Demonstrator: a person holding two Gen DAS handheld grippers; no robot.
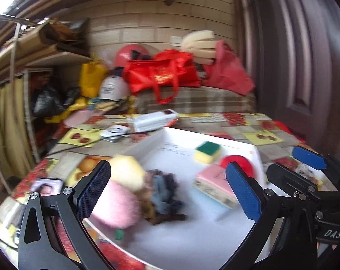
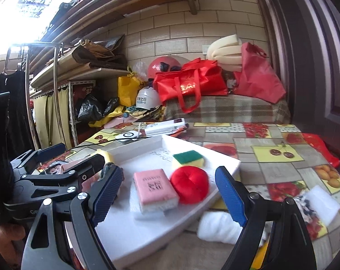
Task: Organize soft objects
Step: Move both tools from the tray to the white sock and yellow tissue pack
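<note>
The soft items lie in a shallow white tray [image 2: 226, 164] on the bench [image 2: 280, 157], which carries a fruit-print cloth. In the tray: a red round cushion [image 2: 189, 184], a pink tissue pack [image 2: 155, 189], a yellow sponge with green scouring face [image 2: 188, 158], a pink fluffy ball [image 1: 118, 204], a pale yellow fluffy ball [image 1: 127, 171] and a heap of dark rags [image 1: 163, 193].

All should be light and compressible. Grip the cushion and balls across the widest part, the tissue pack across its short sides and the sponge on the yellow foam.

The left tongs [image 1: 167, 191] are spread, nothing between them. The right tongs [image 2: 170, 198] are also spread and empty, framing the pack and cushion.

Dark characters on the pack are not legible.
</note>
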